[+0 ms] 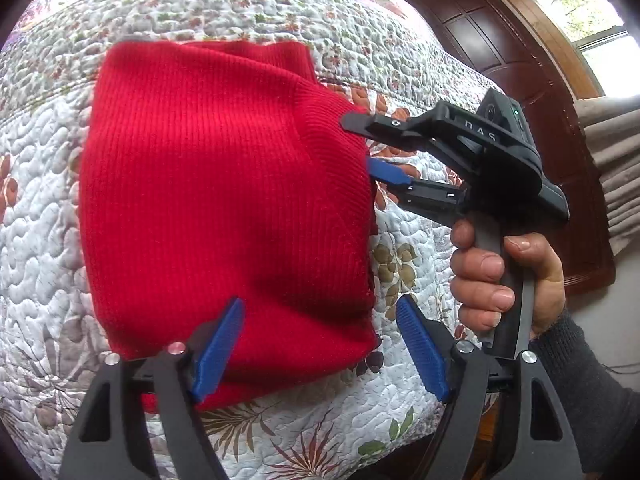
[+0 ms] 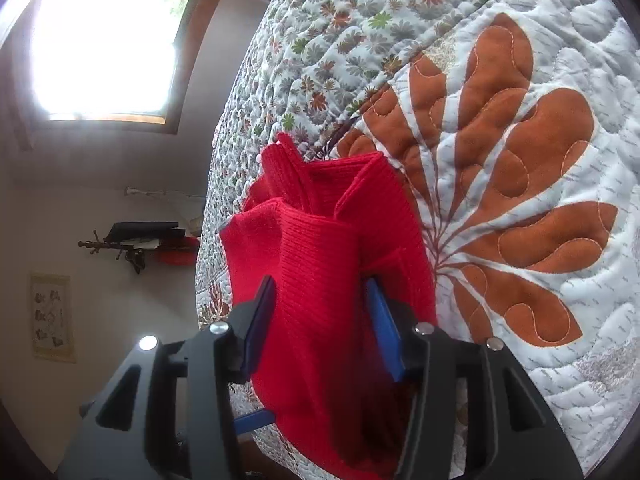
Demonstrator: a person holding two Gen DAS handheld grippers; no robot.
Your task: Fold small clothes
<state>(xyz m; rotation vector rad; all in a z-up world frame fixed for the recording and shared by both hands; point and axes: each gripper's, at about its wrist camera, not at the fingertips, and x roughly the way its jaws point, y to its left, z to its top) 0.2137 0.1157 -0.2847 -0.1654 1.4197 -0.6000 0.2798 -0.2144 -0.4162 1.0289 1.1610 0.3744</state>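
Note:
A red ribbed knit garment (image 1: pixel 224 200) lies folded into a rough rectangle on the floral quilt (image 1: pixel 48 216). My left gripper (image 1: pixel 320 336) is open above its near right corner, one blue pad over the cloth and the other over the quilt. My right gripper (image 1: pixel 362 146), held by a hand (image 1: pixel 496 280), reaches in from the right at the garment's right edge. In the right wrist view a thick fold of the red garment (image 2: pixel 316 264) fills the space between that gripper's blue pads (image 2: pixel 384 332), and the right gripper (image 2: pixel 322 320) is shut on it.
The quilt (image 2: pixel 520 160) covers a bed, with its edge close to the right of the garment. A dark wooden door (image 1: pixel 500 60) and a window (image 1: pixel 580 4) stand beyond. A dark sleeve (image 1: pixel 580 380) shows at lower right.

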